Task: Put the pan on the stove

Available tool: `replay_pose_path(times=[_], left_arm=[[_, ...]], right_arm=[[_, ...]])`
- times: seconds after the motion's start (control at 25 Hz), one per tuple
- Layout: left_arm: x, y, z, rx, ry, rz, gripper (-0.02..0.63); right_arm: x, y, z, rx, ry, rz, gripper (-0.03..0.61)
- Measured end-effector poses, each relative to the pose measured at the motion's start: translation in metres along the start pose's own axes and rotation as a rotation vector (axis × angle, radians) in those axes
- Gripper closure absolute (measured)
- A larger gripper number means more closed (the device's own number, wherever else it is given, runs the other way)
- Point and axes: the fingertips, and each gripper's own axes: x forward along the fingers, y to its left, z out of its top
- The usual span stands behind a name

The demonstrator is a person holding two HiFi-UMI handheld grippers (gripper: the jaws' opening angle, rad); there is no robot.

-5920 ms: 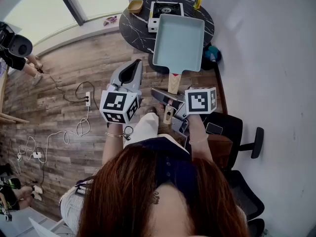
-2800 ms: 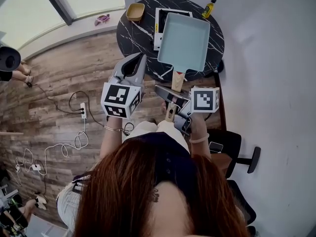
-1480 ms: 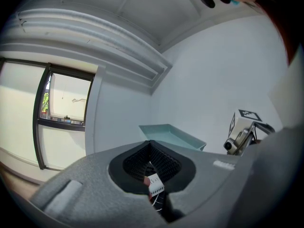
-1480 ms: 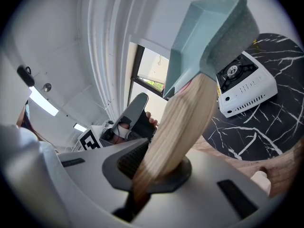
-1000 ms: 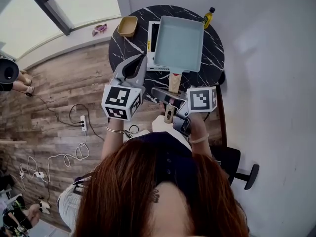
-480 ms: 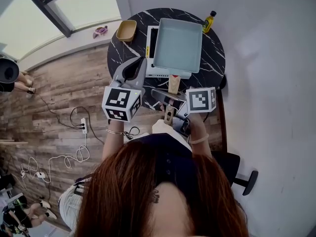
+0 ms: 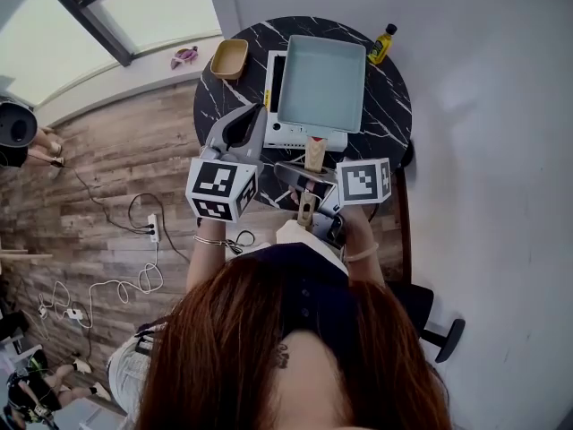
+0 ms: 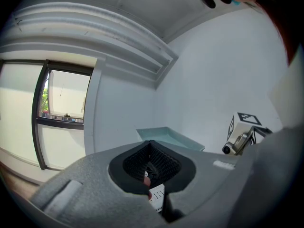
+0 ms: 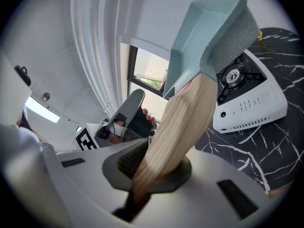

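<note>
- Right gripper view: the right gripper [image 9: 154, 172] jaws clamp the wooden handle [image 9: 183, 118] of the pan [image 9: 209, 27].
- Left gripper [image 8: 152, 170] jaws pressed together.
- Pan held tilted above the stove [image 7: 291, 135] on the table [image 7: 385, 124].

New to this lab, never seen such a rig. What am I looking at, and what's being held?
A person holds a two-fingered gripper in each hand; the marker cubes belong to them. One picture comes from a head camera looking down, the others from a camera on each gripper. The right gripper clamps the wooden handle of a pale blue pan above the white gas stove on a black marble table that also carries a bowl and a bottle. The left gripper is shut, empty.
</note>
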Motion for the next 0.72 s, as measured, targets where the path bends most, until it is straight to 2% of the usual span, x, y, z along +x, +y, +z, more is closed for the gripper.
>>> replay_pose_path(times=[0.6, 0.72], left_arm=[[0.027, 0.011, -0.004, -0.011, 0.017, 0.02, 0.603], [0.019, 0.009, -0.004, -0.013, 0.015, 0.025, 0.603]], right_arm=[[0.007, -0.027, 0.022, 0.024, 0.04, 0.005, 0.557], [0.006, -0.024, 0.015, 0.021, 0.043, 0.004, 0.557]])
